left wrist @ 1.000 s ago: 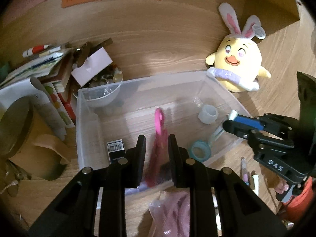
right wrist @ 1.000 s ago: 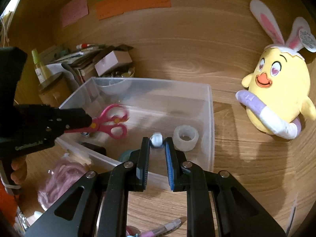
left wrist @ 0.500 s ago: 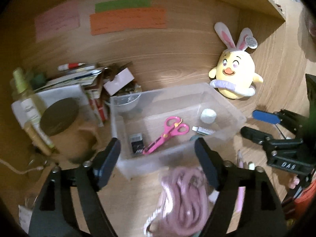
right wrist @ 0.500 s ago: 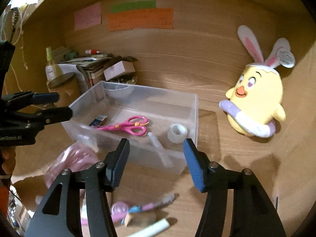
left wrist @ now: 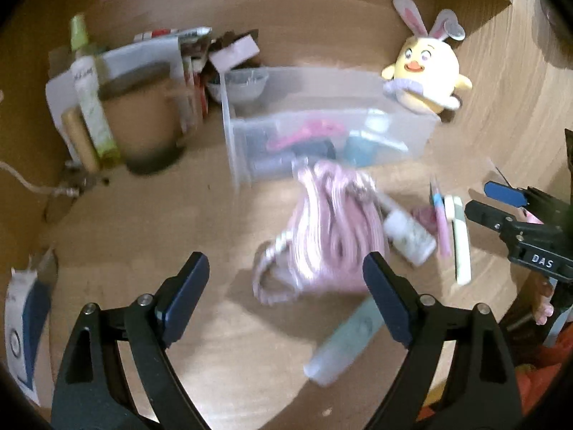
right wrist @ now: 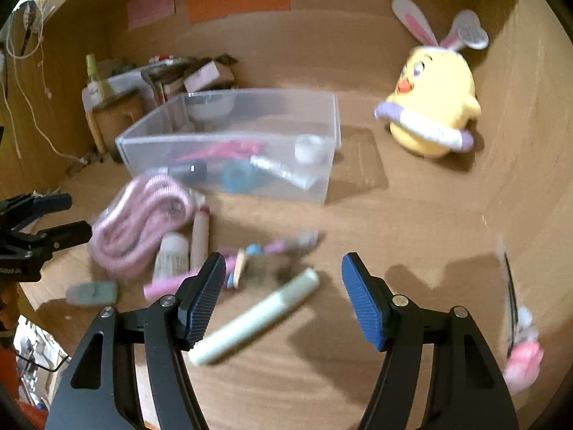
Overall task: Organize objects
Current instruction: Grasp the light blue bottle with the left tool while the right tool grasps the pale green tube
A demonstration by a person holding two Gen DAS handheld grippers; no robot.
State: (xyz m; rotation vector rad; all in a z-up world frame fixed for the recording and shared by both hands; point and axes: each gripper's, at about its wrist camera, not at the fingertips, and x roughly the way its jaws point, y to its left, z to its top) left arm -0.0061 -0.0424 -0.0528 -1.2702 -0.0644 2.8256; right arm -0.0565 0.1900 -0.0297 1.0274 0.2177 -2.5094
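A clear plastic bin (left wrist: 322, 132) (right wrist: 229, 143) on the wooden desk holds pink scissors (right wrist: 222, 150), a blue tape ring (right wrist: 238, 177), a white tape roll (right wrist: 309, 148) and a tube (right wrist: 283, 172). In front of it lie a pink coiled cord (left wrist: 333, 229) (right wrist: 139, 215), a small white bottle (left wrist: 408, 236) (right wrist: 172, 256), pens and a pale green marker (right wrist: 258, 317). My left gripper (left wrist: 286, 286) is open and empty, just short of the cord. My right gripper (right wrist: 283, 292) is open and empty above the marker.
A yellow bunny plush (left wrist: 426, 75) (right wrist: 433, 107) sits right of the bin. Books, a bottle (left wrist: 89, 96) and a brown jar (left wrist: 143, 118) crowd the back left. A pale green tube (left wrist: 343, 344) lies near my left gripper. A pink object (right wrist: 521, 362) lies at far right.
Both grippers let go of the scissors and the tube in the bin, opened, and drew back toward the desk's front. The loose items in front of the bin are now in view.
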